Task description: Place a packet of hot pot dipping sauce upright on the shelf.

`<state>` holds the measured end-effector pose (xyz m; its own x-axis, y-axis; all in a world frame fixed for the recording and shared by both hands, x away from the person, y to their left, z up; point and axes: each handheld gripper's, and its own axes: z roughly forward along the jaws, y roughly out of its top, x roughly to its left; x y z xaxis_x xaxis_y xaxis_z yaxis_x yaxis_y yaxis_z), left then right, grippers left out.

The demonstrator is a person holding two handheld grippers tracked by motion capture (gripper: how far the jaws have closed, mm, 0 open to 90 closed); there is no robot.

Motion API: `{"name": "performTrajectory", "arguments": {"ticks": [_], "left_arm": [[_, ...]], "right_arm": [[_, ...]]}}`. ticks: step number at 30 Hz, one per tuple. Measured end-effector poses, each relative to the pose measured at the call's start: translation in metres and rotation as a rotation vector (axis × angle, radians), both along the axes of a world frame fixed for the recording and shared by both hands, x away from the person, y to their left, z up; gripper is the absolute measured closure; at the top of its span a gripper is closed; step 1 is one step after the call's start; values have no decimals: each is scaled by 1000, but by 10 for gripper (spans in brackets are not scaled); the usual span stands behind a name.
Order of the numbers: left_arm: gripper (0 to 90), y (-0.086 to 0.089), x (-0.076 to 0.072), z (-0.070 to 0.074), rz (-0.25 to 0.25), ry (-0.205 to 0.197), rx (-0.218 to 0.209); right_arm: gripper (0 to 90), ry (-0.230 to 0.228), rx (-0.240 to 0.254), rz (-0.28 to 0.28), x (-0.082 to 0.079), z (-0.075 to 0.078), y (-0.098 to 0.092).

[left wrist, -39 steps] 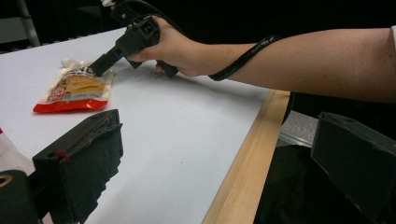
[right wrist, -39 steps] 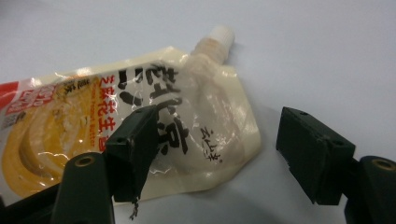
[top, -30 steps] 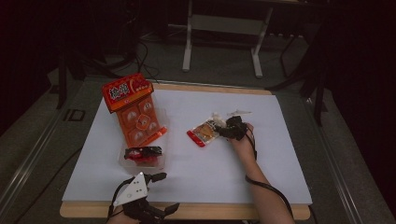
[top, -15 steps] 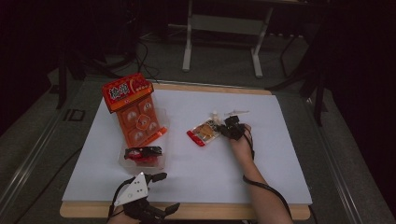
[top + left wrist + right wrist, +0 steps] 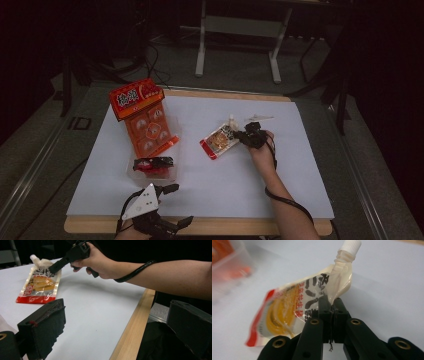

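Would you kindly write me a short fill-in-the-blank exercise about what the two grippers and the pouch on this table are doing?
1. The right gripper is shut on the edge of the ____ pouch.
2. The pouch's screw cap is ____ in colour.
3. The left gripper, near the table's wooden front edge, has its jaws ____.
4. The orange box lies to the ____ of the pouch in the high view.

Missing words: sauce; white; open; left

Sauce pouch [image 5: 218,141] near the worktop [image 5: 300,165] middle, right claw [image 5: 239,135] at its far-right end, boxed pack [image 5: 145,122] toward the far left corner, small tray [image 5: 152,167] just before it, left claw [image 5: 175,205] at the near edge.
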<state>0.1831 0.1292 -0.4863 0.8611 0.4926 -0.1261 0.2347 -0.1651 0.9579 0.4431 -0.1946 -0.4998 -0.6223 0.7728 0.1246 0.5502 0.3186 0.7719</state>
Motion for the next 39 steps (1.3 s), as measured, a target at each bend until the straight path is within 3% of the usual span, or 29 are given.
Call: {"name": "performTrajectory", "arguments": {"ticks": [9,14,21,24,29,34,39], "left_arm": [[28,0,0,1,1,-17,-24],[56,1,0,3,10,-66,1],[56,1,2,4,3,-84,-10],[62,1,1,8,-2,-118,-15],[62,0,2,14,-3,-103,-6],[62,1,2,27,-14,-61,1],[62,2,3,32,-34,-51,-4]], "right_arm": [[887,-70,38,100,-20,31,11],[888,-100,57,163,-32,44,22],[890,-128,55,243,-49,55,40],[891,-143,61,274,-56,62,43],[892,-170,46,305,-67,74,42],[892,-193,54,345,-85,90,32],[892,-213,63,382,-98,98,23]]}}
